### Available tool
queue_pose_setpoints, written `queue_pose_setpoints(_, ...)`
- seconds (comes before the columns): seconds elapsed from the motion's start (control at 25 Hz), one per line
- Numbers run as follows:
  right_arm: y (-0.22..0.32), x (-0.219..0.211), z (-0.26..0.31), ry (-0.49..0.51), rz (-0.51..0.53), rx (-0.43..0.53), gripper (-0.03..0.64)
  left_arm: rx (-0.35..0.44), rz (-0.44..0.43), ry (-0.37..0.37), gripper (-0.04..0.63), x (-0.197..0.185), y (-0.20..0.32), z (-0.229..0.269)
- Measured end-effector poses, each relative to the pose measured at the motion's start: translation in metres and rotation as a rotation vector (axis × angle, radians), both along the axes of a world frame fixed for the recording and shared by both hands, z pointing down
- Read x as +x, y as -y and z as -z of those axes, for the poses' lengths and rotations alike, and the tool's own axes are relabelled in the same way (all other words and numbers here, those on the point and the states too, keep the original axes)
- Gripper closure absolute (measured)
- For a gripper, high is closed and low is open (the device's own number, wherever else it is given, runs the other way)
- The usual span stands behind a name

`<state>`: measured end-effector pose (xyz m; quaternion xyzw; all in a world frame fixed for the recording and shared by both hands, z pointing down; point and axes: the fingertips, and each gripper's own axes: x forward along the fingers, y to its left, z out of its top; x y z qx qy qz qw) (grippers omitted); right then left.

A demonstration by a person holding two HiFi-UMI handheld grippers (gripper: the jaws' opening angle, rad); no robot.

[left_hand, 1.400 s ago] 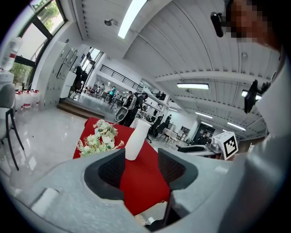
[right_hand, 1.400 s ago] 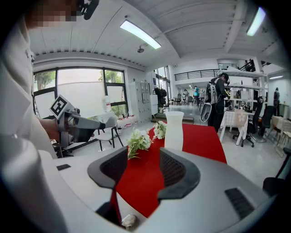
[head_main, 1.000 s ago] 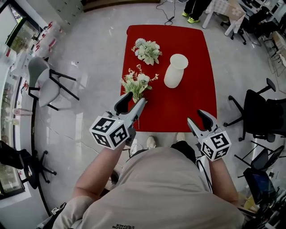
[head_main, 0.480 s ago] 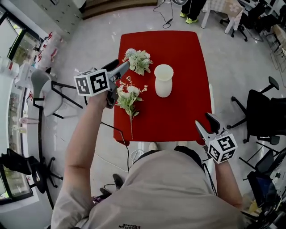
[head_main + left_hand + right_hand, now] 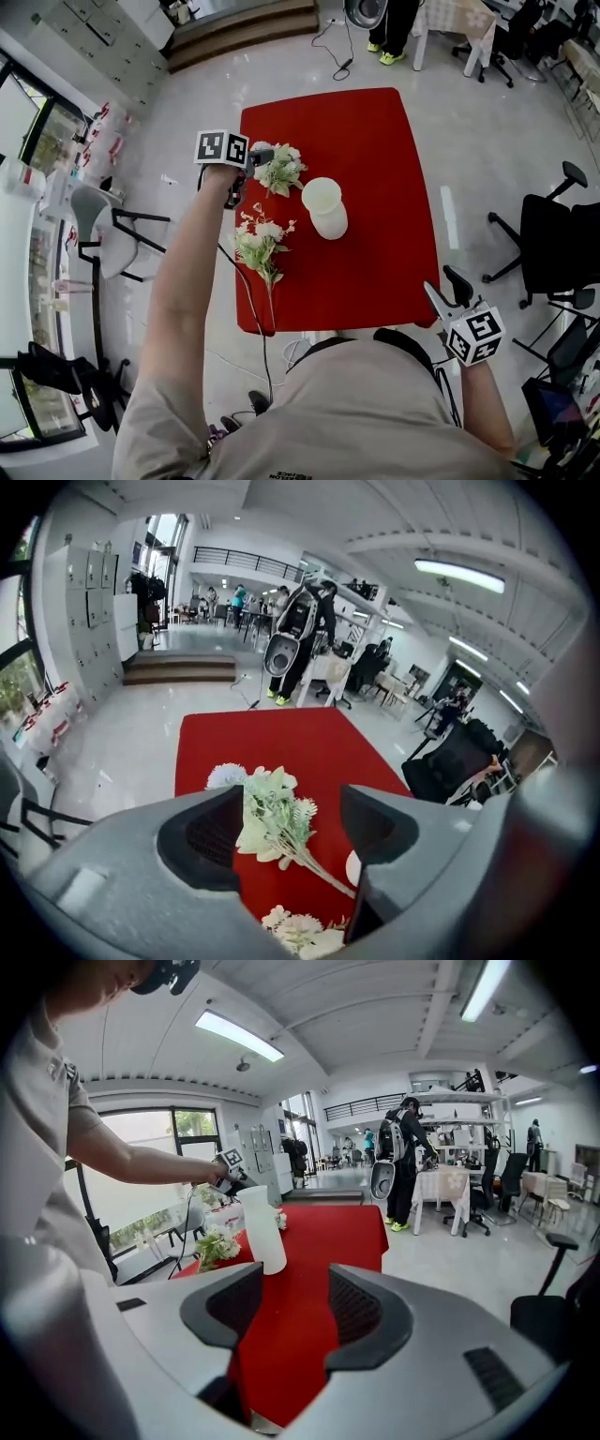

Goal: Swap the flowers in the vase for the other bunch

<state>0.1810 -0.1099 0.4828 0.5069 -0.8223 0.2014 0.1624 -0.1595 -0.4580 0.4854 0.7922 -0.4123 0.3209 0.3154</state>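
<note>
Since a second ago your left gripper [image 5: 261,159] has swung from the near edge of the red tabletop [image 5: 375,141] to the head view's upper left, jaws just opening, beside the far bunch [image 5: 279,170]. The white vase [image 5: 325,206] stands empty at centre, the near bunch [image 5: 258,242] lies lower left of it, and your right gripper [image 5: 444,287] hangs at lower right. In the left gripper view the jaws stand apart, framing that far bunch without touching it. It looks light and floppy, so take the stiffer stems, which point toward the vase. In the right gripper view the jaws gape on nothing, and the vase, likely tippy, stands upper left
</note>
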Motion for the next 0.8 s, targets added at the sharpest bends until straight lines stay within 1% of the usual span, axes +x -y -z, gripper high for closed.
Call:
queue_pose_setpoints(0.16,0.001,0.016,-0.004,-0.004,-0.041,-0.017,0.395,-0.094,0.030,0.082,0.285,-0.004,0.028,-0.033)
queue_pose_setpoints(0.32,-0.003,0.026,-0.008,-0.019,-0.067,-0.041,0.396,-0.178,0.042,0.188,0.285,-0.013,0.042,-0.070)
queue_pose_setpoints(0.44,-0.007,0.033,-0.011,-0.039,-0.090,-0.058,0.396,-0.241,0.048,0.229,0.284,-0.019,0.045,-0.096)
queue_pose_setpoints(0.56,-0.011,0.042,-0.013,-0.053,-0.105,-0.072,0.397,-0.283,0.027,0.276,0.281,-0.019,0.044,-0.116)
queue_pose_setpoints(0.68,-0.012,0.047,-0.016,-0.060,-0.114,-0.081,0.399,-0.334,0.017,0.307,0.281,-0.016,0.041,-0.130)
queue_pose_setpoints(0.8,-0.013,0.047,-0.017,-0.067,-0.113,-0.085,0.399,-0.383,0.005,0.360,0.281,-0.018,0.033,-0.147)
